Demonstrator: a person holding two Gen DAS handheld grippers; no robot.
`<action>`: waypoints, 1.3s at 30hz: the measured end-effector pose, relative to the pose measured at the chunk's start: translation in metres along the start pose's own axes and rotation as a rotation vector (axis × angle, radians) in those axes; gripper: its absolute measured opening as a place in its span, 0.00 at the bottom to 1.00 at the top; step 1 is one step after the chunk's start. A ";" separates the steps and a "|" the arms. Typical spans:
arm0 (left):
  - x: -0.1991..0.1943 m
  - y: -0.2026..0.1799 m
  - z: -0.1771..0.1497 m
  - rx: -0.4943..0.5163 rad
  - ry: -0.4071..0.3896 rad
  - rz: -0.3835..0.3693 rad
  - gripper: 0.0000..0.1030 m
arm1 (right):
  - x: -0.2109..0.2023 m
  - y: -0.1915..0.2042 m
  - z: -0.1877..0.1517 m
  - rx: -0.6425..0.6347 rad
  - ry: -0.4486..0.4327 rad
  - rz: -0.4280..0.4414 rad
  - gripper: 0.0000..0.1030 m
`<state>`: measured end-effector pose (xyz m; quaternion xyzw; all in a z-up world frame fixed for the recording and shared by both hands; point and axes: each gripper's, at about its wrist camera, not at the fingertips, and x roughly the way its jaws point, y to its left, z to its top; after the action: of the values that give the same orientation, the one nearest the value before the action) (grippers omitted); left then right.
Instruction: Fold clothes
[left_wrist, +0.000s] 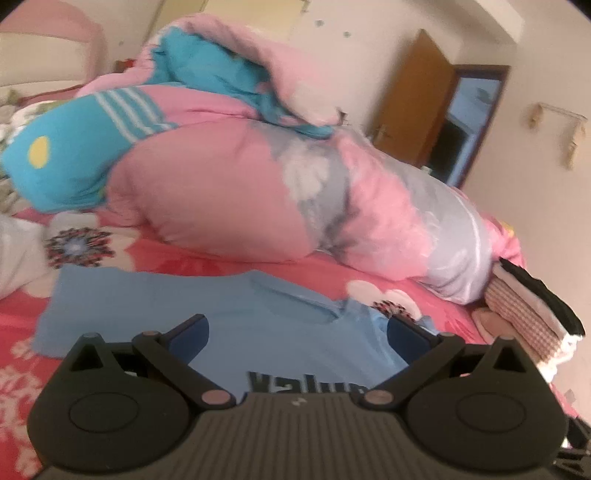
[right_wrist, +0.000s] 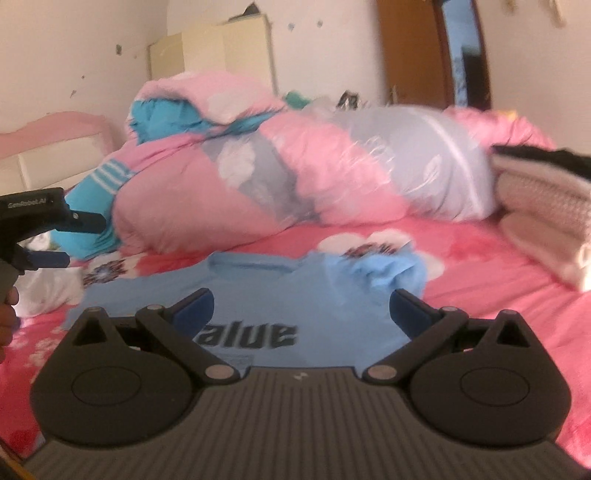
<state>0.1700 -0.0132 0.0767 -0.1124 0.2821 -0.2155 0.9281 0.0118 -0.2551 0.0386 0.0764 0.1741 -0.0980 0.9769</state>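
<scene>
On the bed: a light blue T-shirt (right_wrist: 295, 291) is laid flat on the red floral sheet (right_wrist: 480, 295), black lettering uppermost.
Right sleeve area: cloth is seen bunched near the collar (left_wrist: 373, 317).
Left claw (left_wrist: 297, 332): held above the shirt with jaws spread wide; nothing is gripped.
Right claw (right_wrist: 301, 312): likewise held over the shirt, jaws apart and empty.
Behind the shirt: a pink and blue quilt (left_wrist: 229, 192) is heaped.
Right edge: a stack of folded clothes (left_wrist: 532, 314) is set beside the quilt.
</scene>
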 end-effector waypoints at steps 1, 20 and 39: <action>0.006 -0.002 -0.004 0.005 0.003 -0.009 1.00 | 0.000 -0.003 -0.001 -0.008 -0.015 -0.010 0.99; 0.115 0.072 -0.077 -0.032 0.137 0.006 0.99 | 0.101 0.011 0.038 -0.222 -0.016 0.206 0.99; 0.115 0.087 -0.088 -0.058 0.105 -0.037 1.00 | 0.372 0.126 0.057 -0.172 0.408 0.504 0.14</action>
<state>0.2356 0.0028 -0.0785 -0.1331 0.3344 -0.2299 0.9042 0.3997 -0.2049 -0.0265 0.0523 0.3493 0.1793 0.9182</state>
